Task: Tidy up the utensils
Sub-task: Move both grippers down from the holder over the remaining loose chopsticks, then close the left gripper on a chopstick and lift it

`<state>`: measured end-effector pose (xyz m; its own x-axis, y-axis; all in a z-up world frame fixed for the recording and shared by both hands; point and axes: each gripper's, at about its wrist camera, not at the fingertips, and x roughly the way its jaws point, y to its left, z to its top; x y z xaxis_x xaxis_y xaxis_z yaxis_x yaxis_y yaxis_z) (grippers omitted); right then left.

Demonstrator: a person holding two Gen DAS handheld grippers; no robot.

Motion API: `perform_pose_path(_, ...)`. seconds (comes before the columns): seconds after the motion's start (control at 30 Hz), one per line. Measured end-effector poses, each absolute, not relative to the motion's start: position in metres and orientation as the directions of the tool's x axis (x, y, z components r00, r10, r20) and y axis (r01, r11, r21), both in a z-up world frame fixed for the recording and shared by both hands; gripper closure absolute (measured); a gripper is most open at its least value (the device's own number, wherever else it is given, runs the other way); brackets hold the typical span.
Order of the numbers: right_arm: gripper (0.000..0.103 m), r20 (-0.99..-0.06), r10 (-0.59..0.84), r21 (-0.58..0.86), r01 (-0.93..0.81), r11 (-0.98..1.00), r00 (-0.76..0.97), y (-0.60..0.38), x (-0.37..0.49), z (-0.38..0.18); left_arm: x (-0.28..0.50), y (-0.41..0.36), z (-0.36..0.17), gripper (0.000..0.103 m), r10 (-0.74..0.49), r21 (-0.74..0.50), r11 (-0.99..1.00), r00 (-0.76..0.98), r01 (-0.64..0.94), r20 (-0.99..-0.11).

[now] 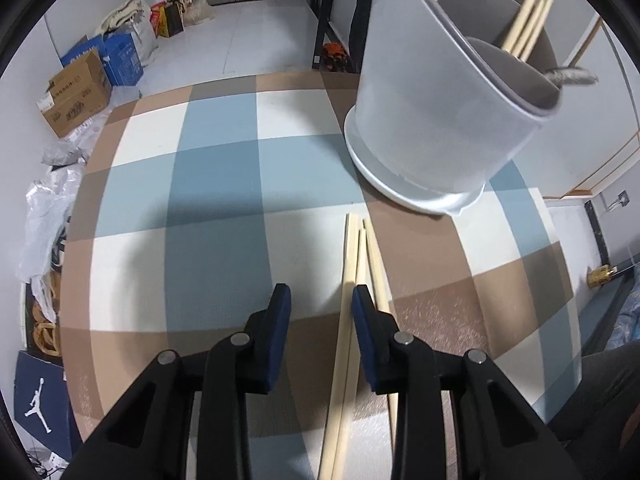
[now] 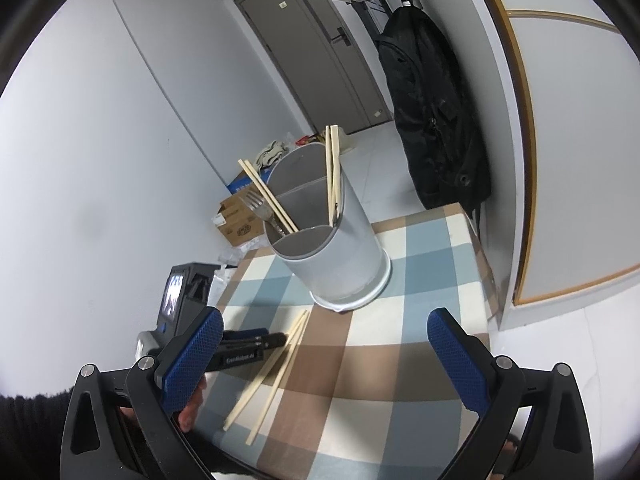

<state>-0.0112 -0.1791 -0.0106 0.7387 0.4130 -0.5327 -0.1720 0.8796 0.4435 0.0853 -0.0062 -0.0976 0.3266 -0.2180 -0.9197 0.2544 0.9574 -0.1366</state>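
The table (image 2: 400,360) wears a checked cloth; near its far edge stands the holder (image 2: 340,256), a grey divided caddy on a white base, upright. Most of the sorting looks done: one compartment holds a fork (image 2: 256,204) and two chopsticks leaning out (image 2: 268,196); another holds a bundle of chopsticks standing nearly upright (image 2: 333,172); the near compartment looks empty as far as can be seen. What is left lies on the cloth just in front of the holder: loose chopsticks (image 1: 352,320), three by the left view, side by side. The left gripper (image 1: 320,300) is down over them, jaws partly closed with a gap between; one stick lies in that gap, the pads not visibly pressing it; the others pass under one finger. The right gripper (image 2: 324,356) hangs wide open, empty.
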Motion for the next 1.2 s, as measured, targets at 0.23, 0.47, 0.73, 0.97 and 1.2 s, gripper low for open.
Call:
perform_pose_path(0.23, 0.000, -0.535, 0.414, 0.441, -0.174, 0.880, 0.736, -0.177, -0.010, -0.011, 0.100, -0.018, -0.100, 0.076, -0.189, -0.084, 0.946, 0.322, 0.312, -0.928)
perform_pose_path(0.47, 0.000, -0.544, 0.417, 0.448, -0.169, 0.878, 0.728, -0.176, -0.007, -0.013, 0.105, -0.019, -0.100, 0.078, -0.167, -0.047, 0.936, 0.323, 0.350, -0.932)
perform_pose_path(0.73, 0.000, -0.548, 0.425, 0.450, -0.174, 0.876, 0.720, -0.171, -0.004, -0.014, 0.100, -0.011, -0.100, 0.096, -0.188, -0.064, 0.934, 0.330, 0.353, -0.925)
perform_pose_path(0.97, 0.000, -0.554, 0.428, 0.439, -0.186, 0.879, 0.715, -0.165, -0.004, -0.015, 0.097, 0.004, -0.098, 0.097, -0.287, -0.196, 0.933, 0.293, 0.302, -0.912)
perform_pose_path(1.2, 0.000, -0.579, 0.423, 0.424, -0.186, 0.886, 0.697, -0.155, -0.001, -0.020, 0.101, 0.039, -0.105, 0.103, -0.428, -0.395, 0.902, 0.239, 0.172, -0.872)
